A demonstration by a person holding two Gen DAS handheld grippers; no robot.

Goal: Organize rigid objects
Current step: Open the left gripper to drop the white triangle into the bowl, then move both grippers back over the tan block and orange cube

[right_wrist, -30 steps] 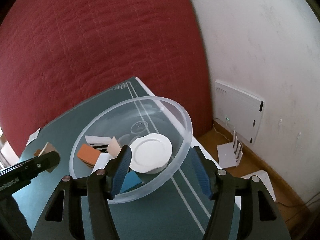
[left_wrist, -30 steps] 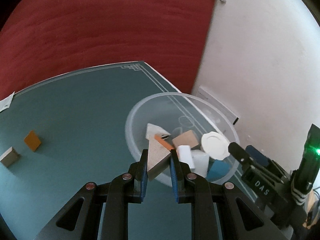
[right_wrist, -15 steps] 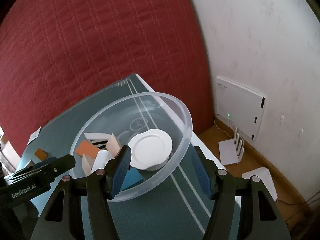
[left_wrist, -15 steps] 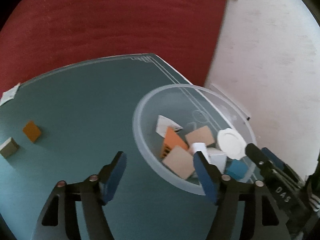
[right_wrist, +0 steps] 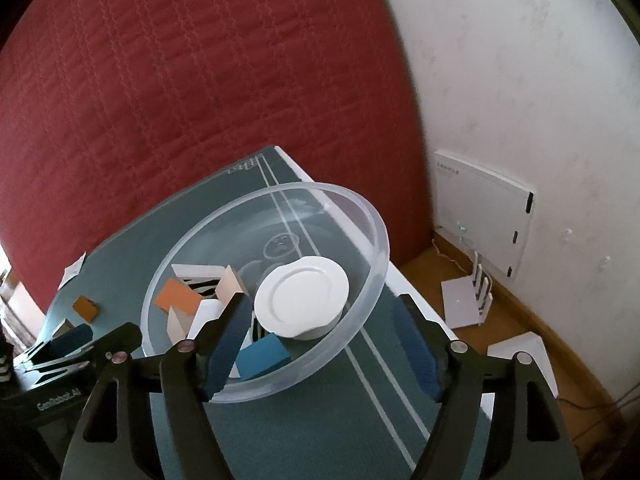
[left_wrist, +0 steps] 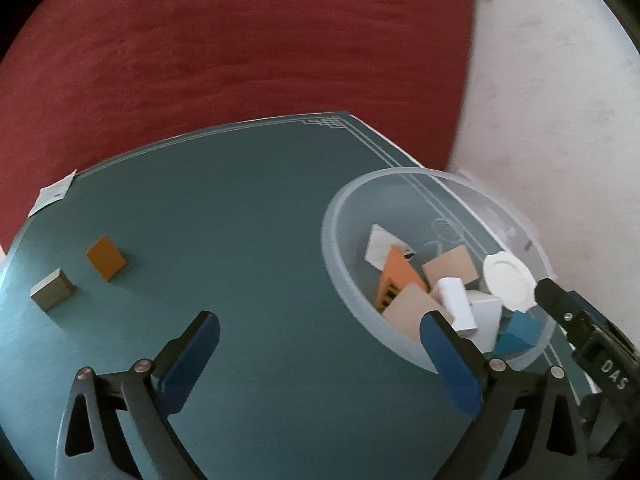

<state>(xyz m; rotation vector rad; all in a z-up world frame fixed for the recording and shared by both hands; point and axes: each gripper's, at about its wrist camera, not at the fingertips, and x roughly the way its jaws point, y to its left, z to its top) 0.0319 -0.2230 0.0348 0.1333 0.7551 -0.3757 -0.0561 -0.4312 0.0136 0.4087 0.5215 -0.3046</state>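
While both grippers' fingers (left_wrist: 200,340) (right_wrist: 232,332) spread empty, only the left wrist view shows the tan block (left_wrist: 53,295).

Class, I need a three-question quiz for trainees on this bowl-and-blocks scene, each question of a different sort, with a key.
1. True or false: the left gripper is clamped on a block.
2. How many blocks lie on the green table outside the clear bowl?
3. Multiple choice: the white round lid is (A) on the table, (B) inside the bowl, (C) between the right gripper fingers.

Key
1. False: its jaws stand wide open with nothing between them.
2. Two: the orange block and the tan block.
3. B.
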